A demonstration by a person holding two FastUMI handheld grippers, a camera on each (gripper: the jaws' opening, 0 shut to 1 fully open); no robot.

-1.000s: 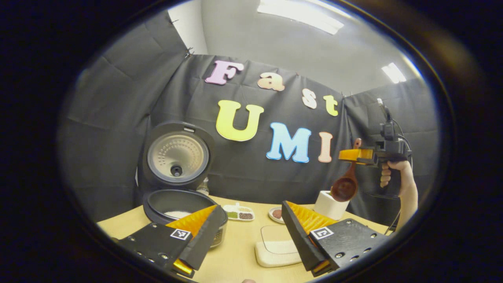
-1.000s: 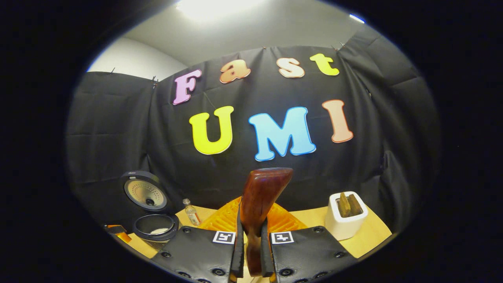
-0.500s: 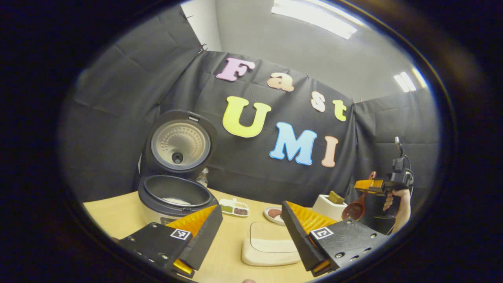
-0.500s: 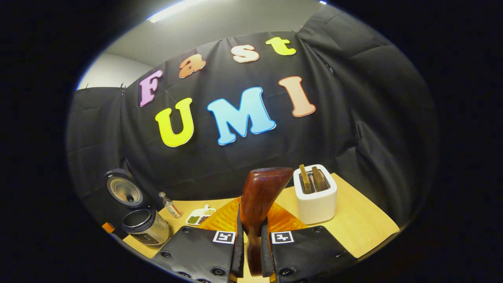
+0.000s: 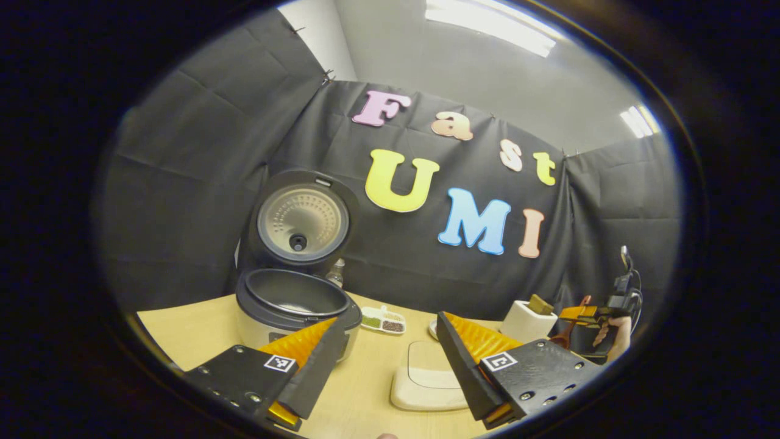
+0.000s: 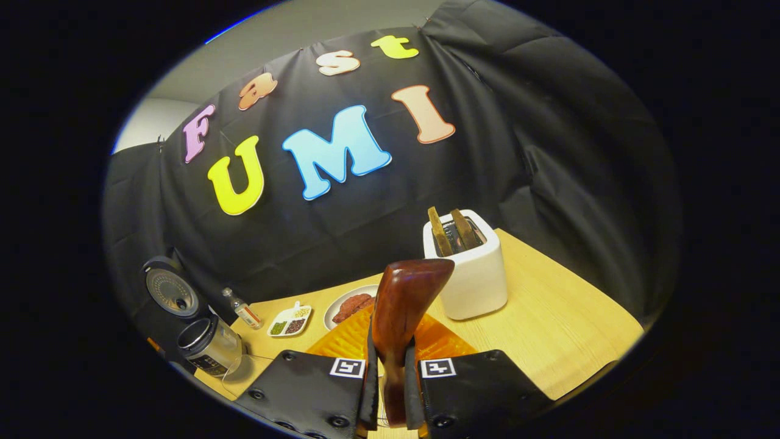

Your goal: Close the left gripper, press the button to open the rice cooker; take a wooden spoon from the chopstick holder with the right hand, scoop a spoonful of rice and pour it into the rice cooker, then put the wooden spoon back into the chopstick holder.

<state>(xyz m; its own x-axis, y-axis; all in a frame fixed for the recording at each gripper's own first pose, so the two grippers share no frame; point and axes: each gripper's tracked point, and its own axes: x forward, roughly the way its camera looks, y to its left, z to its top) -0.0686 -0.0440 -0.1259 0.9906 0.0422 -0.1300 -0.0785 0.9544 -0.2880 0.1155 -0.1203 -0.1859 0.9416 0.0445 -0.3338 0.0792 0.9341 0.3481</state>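
The rice cooker (image 5: 286, 305) stands open on the wooden table, its lid (image 5: 301, 222) raised; it appears small at the far left in the right gripper view (image 6: 210, 344). My left gripper (image 5: 390, 360) is open and holds nothing, with the cooker just behind its left finger. My right gripper (image 6: 390, 378) is shut on the handle of the wooden spoon (image 6: 402, 311). A white chopstick holder (image 6: 466, 265) with two wooden utensils stands just ahead to the right. In the left gripper view the right gripper (image 5: 585, 314) hangs beside the holder (image 5: 524, 320), with the spoon (image 5: 570, 326) hanging below it.
A cream shallow tray (image 5: 426, 381) lies between my left gripper's fingers. A small divided dish of beans (image 6: 289, 320), a plate of reddish food (image 6: 350, 305) and a small bottle (image 6: 242, 309) sit toward the back. A hand (image 5: 615, 338) holds the right gripper.
The right gripper has come down with the spoon from high above the table to beside the chopstick holder, which now looks nearer. The left gripper stayed open and its view shifted slightly.
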